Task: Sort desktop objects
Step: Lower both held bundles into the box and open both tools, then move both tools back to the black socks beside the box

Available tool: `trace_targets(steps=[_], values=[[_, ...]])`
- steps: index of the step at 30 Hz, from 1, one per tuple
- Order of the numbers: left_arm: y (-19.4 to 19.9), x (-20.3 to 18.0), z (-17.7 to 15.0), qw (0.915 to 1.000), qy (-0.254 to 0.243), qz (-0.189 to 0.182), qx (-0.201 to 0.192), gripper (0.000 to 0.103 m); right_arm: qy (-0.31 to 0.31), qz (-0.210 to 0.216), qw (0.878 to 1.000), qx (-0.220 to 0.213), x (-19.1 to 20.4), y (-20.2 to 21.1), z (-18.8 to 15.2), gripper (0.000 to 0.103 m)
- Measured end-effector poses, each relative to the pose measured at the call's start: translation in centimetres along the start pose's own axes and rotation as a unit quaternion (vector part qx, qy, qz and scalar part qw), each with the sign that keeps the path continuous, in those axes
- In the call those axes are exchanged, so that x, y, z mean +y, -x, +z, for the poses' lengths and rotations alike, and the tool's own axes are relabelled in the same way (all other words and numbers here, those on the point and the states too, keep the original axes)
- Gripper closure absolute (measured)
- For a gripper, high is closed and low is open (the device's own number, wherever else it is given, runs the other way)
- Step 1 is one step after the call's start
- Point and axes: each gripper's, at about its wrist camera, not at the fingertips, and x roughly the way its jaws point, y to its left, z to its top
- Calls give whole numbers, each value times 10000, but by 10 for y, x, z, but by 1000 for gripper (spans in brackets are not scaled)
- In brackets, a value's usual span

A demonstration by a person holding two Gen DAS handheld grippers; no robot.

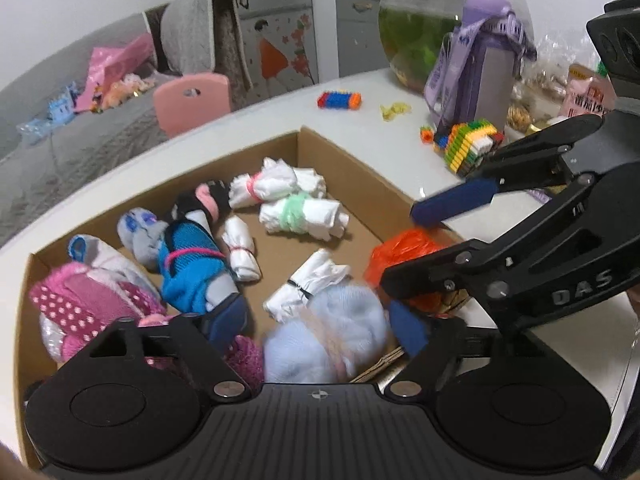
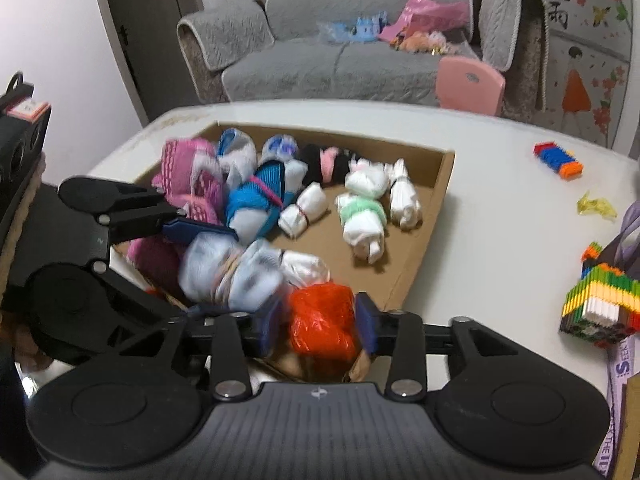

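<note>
An open cardboard box (image 1: 352, 156) (image 2: 436, 200) on the white table holds several rolled sock bundles and tied white bags. My left gripper (image 1: 318, 328) (image 2: 200, 268) hangs over the box's near corner, open, with a blurred light-blue sock bundle (image 1: 324, 336) (image 2: 228, 272) between its blue pads. Beside it, my right gripper (image 2: 320, 326) (image 1: 424, 244) is open around a crumpled orange plastic bag (image 2: 322, 320) (image 1: 400, 256) at the box's near edge; its pads stand close to the bag without pressing it. The two grippers are side by side, almost touching.
On the table outside the box lie a striped block house (image 1: 472, 148) (image 2: 596, 308), a small block roll (image 1: 339, 100) (image 2: 558, 160) and a yellow wrapper (image 1: 394, 111) (image 2: 596, 205). A purple bottle (image 1: 480, 64) and a fish bowl (image 1: 420, 32) stand behind. A pink chair (image 2: 470, 84) and a grey sofa are beyond the table.
</note>
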Motion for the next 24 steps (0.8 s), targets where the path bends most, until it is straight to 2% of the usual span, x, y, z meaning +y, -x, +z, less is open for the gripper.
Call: trace_targets(steps=[1, 3, 9, 14, 19, 22, 24], values=[[3, 0, 0, 10000, 6, 0, -43, 18, -22, 17, 10000, -76, 1, 2, 2, 35], [11, 0, 1, 9999, 4, 47, -146, 18, 44, -82, 9998, -191, 2, 5, 5, 22], [63, 4, -5, 9977, 68, 131, -667, 14, 255, -193, 9975, -636, 15, 32, 1, 24], [111, 2, -41, 9954, 160, 234, -911, 5, 131, 87, 9937, -1108, 24, 68, -20, 24], [129, -4, -89, 9964, 61, 238, -806, 0, 169, 601, 9917, -1126, 46, 77, -48, 23], [124, -8, -106, 9971, -29, 51, -764, 1, 232, 858, 9913, -967, 61, 63, -59, 22], [121, -16, -114, 9958, -308, -66, -859, 1, 263, 1011, 9910, -838, 67, 50, -62, 23]])
